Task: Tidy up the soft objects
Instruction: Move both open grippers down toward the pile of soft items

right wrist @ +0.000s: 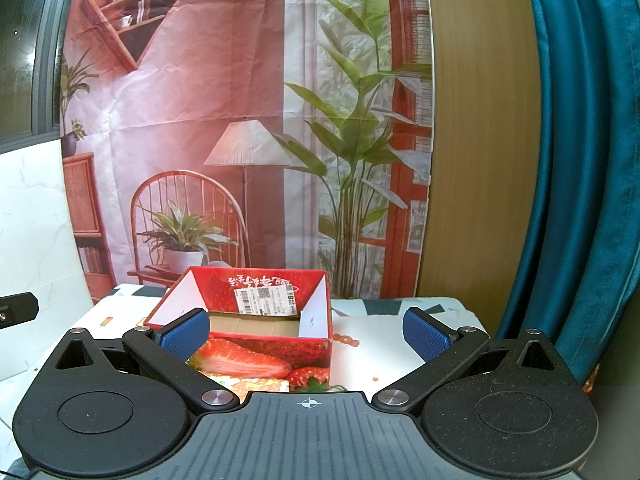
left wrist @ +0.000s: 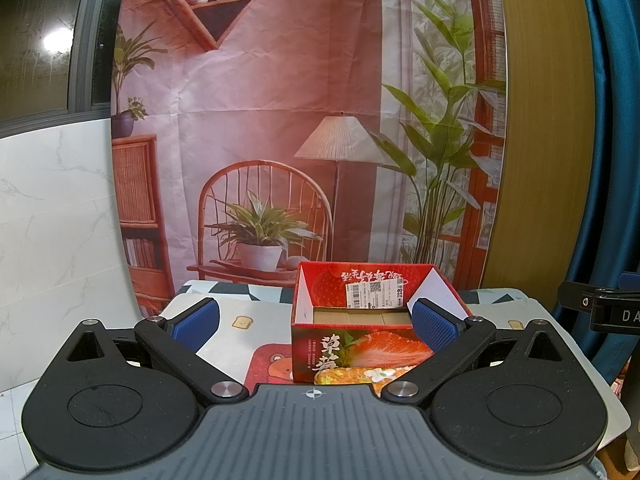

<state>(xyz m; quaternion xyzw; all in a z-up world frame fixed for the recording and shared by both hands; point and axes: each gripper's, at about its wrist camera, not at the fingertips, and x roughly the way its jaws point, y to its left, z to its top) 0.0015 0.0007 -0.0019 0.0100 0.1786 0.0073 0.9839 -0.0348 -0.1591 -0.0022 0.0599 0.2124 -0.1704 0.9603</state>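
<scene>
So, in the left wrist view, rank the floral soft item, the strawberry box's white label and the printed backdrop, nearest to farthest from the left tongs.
1. Floral soft item, low, right before the left tongs.
2. White label, on the strawberry box inner far wall.
3. Printed backdrop, hanging behind the table.

Open-topped red strawberry box [left wrist: 360, 344] standing mid-table, cardboard floor bare, reachable from above. Flowery soft item [left wrist: 360, 374] pressed against its near wall. Bare tablecloth [right wrist: 380, 344] right of the box, more to its left. Printed backdrop [left wrist: 280, 120] closing off the table's far edge.
</scene>
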